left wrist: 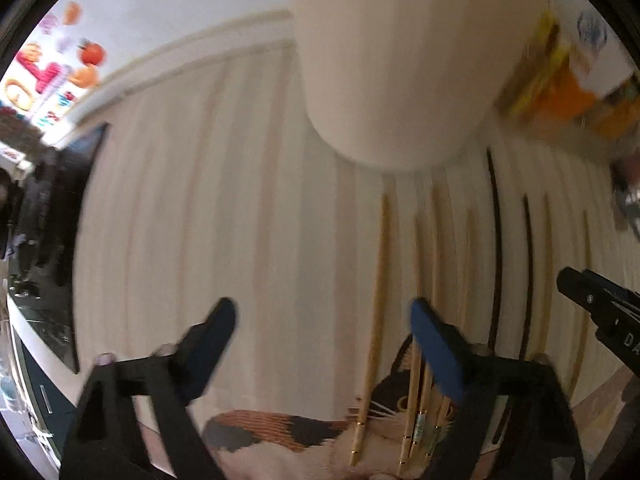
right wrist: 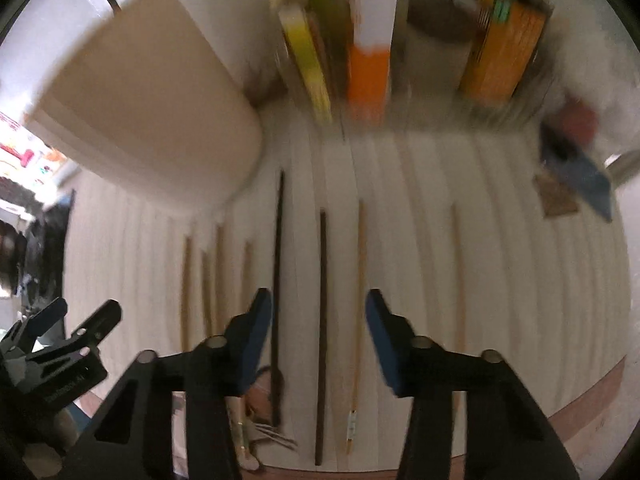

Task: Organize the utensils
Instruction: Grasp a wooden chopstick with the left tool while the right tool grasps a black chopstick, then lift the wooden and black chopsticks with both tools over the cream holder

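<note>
The task looks barely begun. All the chopsticks in view lie loose on the striped mat, none of them inside the cream container that stands at the upper left of the right wrist view and at the upper centre of the left wrist view; whether it already holds anything cannot be told, since its opening is not shown.

In the right wrist view the sticks run in a rough row from the lower edge toward the middle of the frame: two dark chopsticks in the centre, a pale bamboo chopstick just to their right, another light one further right, and a cluster of light sticks to the left, near the container's base. The right gripper is spread wide and holds nothing; one dark stick and the pale one beside it lie in the gap between its blue pads.

In the left wrist view the left gripper is likewise spread and empty, with a bamboo stick lying between its pads and more sticks at its right pad. Motion blur softens both views.

Judging from this, every stick seen remains to be picked up and gathered, presumably into the container.
</note>
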`<state>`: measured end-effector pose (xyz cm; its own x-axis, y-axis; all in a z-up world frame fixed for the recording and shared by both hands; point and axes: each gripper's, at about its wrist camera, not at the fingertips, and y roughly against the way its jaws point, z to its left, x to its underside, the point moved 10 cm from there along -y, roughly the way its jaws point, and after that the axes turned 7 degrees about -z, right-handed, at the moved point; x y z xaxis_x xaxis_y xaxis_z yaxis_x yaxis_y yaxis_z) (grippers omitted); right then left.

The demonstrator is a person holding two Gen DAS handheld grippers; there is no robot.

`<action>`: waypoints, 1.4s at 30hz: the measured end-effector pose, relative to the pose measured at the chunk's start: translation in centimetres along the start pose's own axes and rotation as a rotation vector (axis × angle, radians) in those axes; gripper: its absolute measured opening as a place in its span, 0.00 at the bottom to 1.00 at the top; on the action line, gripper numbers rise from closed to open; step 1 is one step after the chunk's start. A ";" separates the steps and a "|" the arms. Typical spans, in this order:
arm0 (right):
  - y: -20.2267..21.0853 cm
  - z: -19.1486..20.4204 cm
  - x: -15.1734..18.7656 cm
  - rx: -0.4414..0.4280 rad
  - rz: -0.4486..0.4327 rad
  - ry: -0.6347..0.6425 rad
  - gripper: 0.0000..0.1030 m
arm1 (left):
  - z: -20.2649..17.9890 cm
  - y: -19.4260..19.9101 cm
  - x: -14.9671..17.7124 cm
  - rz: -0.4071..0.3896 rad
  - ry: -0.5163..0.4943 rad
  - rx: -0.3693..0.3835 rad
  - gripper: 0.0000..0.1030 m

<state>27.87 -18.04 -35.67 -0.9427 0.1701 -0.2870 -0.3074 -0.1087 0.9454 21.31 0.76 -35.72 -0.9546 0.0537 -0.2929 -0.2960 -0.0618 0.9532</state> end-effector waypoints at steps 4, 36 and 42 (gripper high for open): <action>-3.1 -0.1 1.8 0.007 0.068 -0.004 0.30 | -1.2 -2.3 0.9 0.049 -0.031 0.013 0.64; -5.2 1.2 10.1 0.103 0.249 0.174 0.06 | 2.0 -2.0 6.0 0.124 0.036 0.044 0.05; -6.5 3.4 8.2 0.133 0.262 0.200 0.06 | 2.3 -2.3 6.2 0.123 0.028 0.038 0.05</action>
<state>22.62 -12.58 -43.60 -0.9981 -0.0433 -0.0441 -0.0445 0.0078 0.9990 16.13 3.56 -39.55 -0.9843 0.0202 -0.1755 -0.1760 -0.0284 0.9840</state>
